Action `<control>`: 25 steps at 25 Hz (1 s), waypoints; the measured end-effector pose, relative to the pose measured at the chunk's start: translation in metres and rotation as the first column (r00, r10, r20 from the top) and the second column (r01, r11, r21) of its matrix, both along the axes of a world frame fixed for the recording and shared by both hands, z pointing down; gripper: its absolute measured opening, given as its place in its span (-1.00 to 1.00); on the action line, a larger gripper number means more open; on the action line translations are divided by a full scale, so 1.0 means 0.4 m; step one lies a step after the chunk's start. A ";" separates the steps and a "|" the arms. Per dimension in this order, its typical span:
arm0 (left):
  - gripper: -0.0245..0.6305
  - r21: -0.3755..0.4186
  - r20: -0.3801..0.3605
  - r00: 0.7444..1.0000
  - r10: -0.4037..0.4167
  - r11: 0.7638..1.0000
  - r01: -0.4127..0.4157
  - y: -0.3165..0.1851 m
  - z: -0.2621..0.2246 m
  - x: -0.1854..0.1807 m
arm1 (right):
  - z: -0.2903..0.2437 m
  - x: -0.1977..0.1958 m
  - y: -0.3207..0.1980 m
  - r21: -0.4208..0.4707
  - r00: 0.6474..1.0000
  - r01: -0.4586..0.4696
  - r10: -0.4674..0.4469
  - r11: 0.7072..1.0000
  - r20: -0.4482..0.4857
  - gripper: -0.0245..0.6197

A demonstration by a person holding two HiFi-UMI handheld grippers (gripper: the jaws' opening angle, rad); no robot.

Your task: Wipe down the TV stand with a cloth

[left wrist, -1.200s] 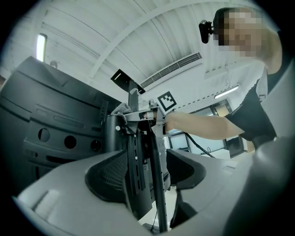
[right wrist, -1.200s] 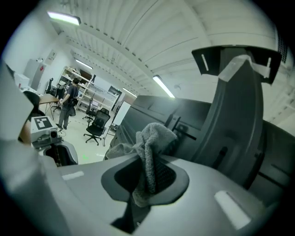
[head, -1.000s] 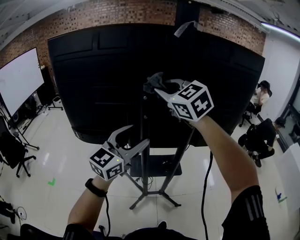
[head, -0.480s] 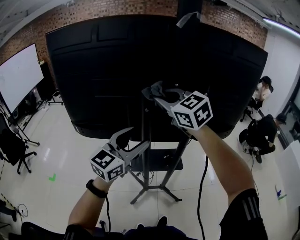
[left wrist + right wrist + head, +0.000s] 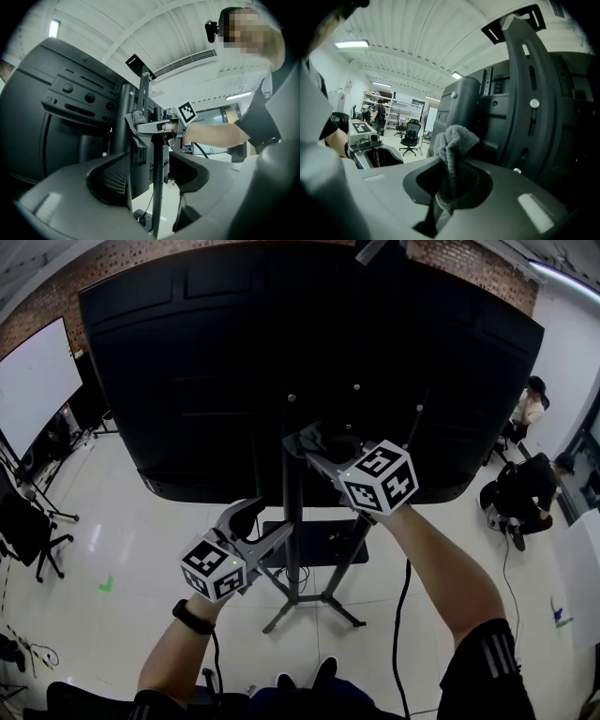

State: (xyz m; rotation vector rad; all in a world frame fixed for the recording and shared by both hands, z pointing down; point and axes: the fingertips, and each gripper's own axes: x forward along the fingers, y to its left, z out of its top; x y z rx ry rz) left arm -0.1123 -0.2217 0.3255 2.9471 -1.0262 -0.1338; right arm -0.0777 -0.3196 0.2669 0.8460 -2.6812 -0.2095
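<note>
The back of a big black TV (image 5: pixel 216 362) sits on a dark stand whose upright pole (image 5: pixel 293 488) runs down to a base shelf (image 5: pixel 323 549) and splayed legs. My right gripper (image 5: pixel 309 441) is shut on a grey cloth (image 5: pixel 303 437) and holds it against the pole just below the TV's middle. The cloth (image 5: pixel 453 140) bulges up out of the right gripper (image 5: pixel 449 187) against the stand's bracket. My left gripper (image 5: pixel 272 529) is lower, beside the pole and open; a thin pole (image 5: pixel 158 187) stands in the gap of the left gripper (image 5: pixel 152 185). The cloth (image 5: pixel 135 125) shows higher up.
A whiteboard (image 5: pixel 33 390) and an office chair (image 5: pixel 26 540) stand at the left. People sit at the right (image 5: pixel 520 498). A black cable (image 5: pixel 401 615) hangs from my right arm to the tiled floor. A green mark (image 5: pixel 105 585) is on the floor.
My right gripper has slid the cloth down the pole, from near the TV's upper half to its lower middle. The left gripper has hardly moved.
</note>
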 end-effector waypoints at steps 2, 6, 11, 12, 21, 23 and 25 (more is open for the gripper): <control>-0.04 -0.014 0.007 1.000 -0.001 1.000 0.001 -0.006 0.032 -0.004 | 0.028 -0.003 0.005 -0.017 1.000 0.004 -0.004 1.000 0.011 -0.82; -0.04 -0.039 0.010 1.000 -0.006 0.999 0.006 -0.007 0.078 -0.011 | 0.081 -0.011 0.014 -0.062 1.000 0.003 -0.001 0.998 0.027 -0.82; -0.04 -0.079 0.007 1.000 -0.011 0.997 0.011 -0.007 0.142 -0.013 | 0.165 -0.024 0.025 -0.112 1.000 0.007 -0.005 0.994 0.016 -0.82; -0.04 -0.086 0.008 1.000 -0.010 0.996 0.011 -0.007 0.154 -0.014 | 0.183 -0.026 0.026 -0.124 1.000 0.005 -0.003 0.992 0.016 -0.82; -0.04 -0.122 0.025 1.000 -0.016 0.992 0.019 -0.018 0.270 -0.022 | 0.328 -0.028 0.026 -0.202 0.999 -0.004 0.014 0.979 0.044 -0.82; -0.04 -0.134 0.033 0.999 -0.019 0.991 0.024 -0.024 0.303 -0.026 | 0.361 -0.029 0.025 -0.212 0.999 -0.009 0.019 0.977 0.046 -0.82; -0.04 -0.151 0.041 0.999 -0.021 0.988 0.027 -0.030 0.339 -0.028 | 0.402 -0.029 0.024 -0.228 0.999 -0.015 0.025 0.973 0.041 -0.82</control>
